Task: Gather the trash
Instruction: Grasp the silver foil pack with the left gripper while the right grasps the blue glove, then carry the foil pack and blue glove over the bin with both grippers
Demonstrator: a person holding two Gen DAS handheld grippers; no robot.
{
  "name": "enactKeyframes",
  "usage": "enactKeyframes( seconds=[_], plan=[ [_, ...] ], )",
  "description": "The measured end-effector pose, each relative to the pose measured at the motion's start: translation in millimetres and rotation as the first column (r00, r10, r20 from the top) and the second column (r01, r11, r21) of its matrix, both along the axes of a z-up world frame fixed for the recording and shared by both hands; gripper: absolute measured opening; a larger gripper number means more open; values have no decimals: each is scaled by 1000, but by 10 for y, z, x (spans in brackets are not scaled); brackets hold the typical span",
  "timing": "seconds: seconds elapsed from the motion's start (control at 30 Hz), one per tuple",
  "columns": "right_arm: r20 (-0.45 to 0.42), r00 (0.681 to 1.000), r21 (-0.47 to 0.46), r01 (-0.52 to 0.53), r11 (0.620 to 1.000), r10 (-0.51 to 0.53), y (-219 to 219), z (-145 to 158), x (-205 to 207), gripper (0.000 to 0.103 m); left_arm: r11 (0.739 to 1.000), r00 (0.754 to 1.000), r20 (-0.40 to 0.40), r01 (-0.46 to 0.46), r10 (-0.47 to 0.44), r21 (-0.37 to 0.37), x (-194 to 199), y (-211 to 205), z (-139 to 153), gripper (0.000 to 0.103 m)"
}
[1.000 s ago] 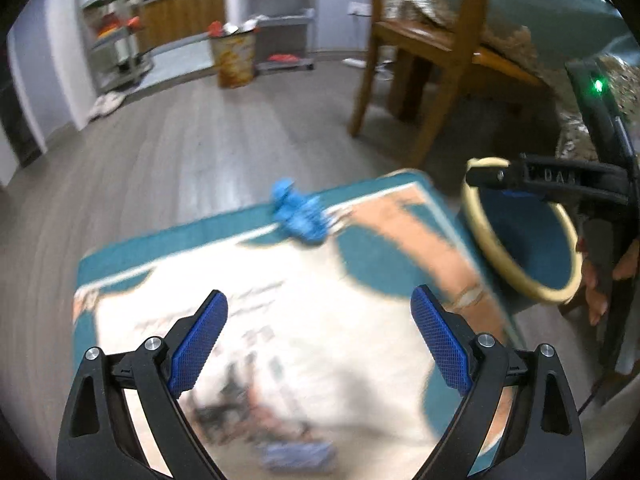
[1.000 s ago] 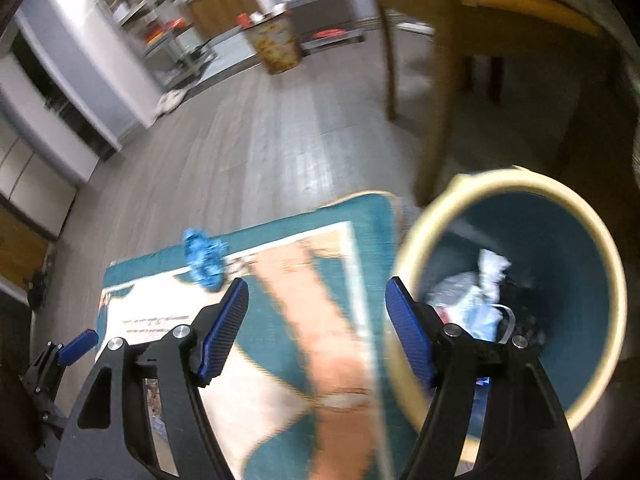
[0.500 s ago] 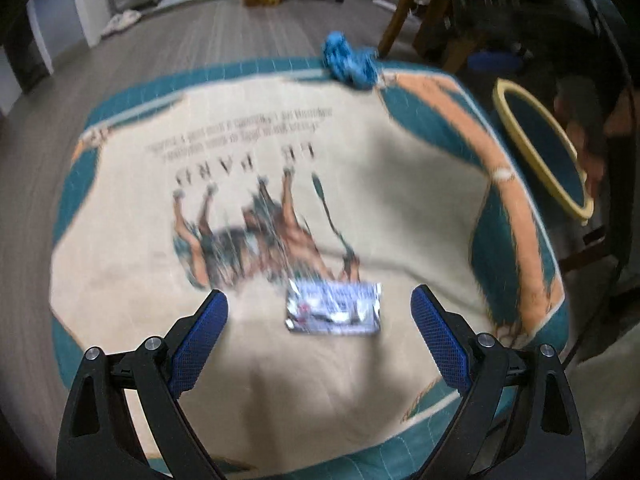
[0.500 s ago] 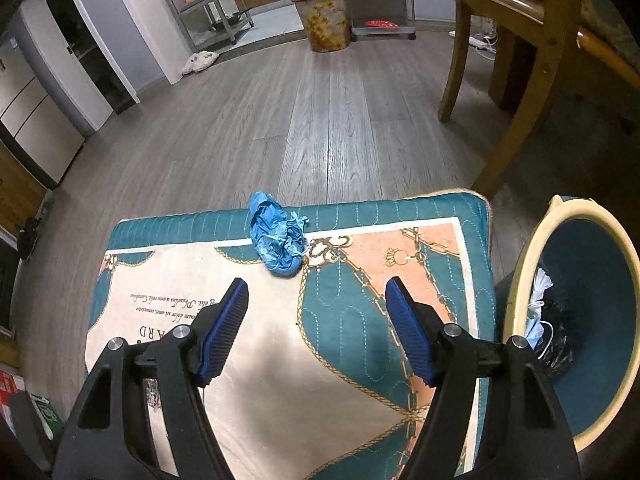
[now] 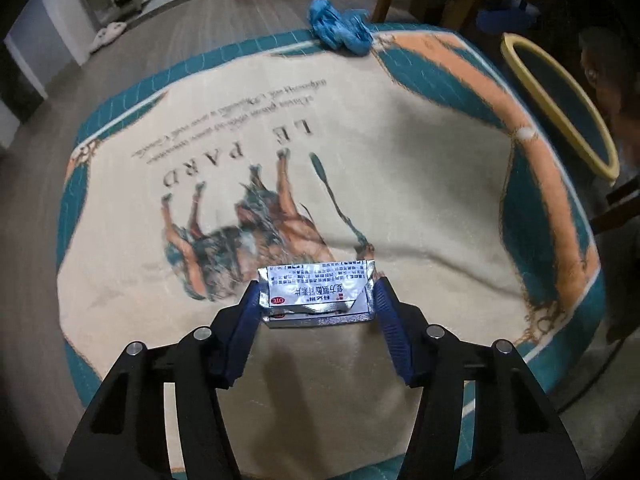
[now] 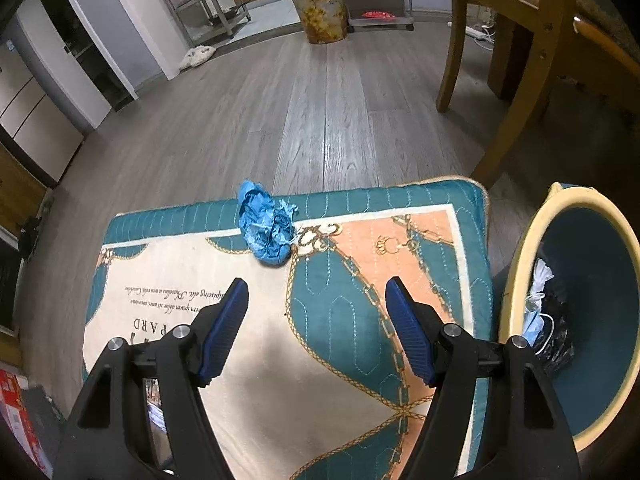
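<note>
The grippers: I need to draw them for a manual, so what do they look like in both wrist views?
Both match. The left gripper and the right gripper each have two angular black plastic arms with triangular cut-outs and round silver pivot bolts. The jaws carry long dark blue pads with a fine ribbed texture. No cables, markings or sleeves show on either.

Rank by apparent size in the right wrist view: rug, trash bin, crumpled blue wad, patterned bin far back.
1. rug
2. trash bin, partly cut off
3. crumpled blue wad and patterned bin: similar; distance makes true size unsure
</note>
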State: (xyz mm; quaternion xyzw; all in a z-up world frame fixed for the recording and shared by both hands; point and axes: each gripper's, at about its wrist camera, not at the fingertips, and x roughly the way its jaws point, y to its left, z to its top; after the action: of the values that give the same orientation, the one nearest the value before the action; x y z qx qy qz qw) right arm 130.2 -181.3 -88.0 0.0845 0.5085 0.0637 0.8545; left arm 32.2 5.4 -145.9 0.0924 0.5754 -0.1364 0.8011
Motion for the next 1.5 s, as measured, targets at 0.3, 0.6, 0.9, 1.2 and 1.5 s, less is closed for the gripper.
enactKeyframes(
  seconds=[0.3,0.6,0.9,1.2,1.5],
  plan=[
    [21,995,-72,-97,993,99,388,-218,242,70,974,973,101,-194,206,-116,403,555,678,59],
    [55,986,-120,-153,981,160,629,-386,643,59,947,959,91,-245,268,-206,709,609,696,59],
    [38,974,-149,-216,965,224,653,-359,452,31,971,967,154,-176,201,-164,743,392,812,59],
    [93,984,-88,-142,986,150,129,291,-292,31,967,964,195,-138,181,-215,662,122,1073,59],
    [127,988,-78,-81,994,90,-382,680,-1023,31,981,957,271,-47,99,-190,563,-282,1287,59]
  ],
)
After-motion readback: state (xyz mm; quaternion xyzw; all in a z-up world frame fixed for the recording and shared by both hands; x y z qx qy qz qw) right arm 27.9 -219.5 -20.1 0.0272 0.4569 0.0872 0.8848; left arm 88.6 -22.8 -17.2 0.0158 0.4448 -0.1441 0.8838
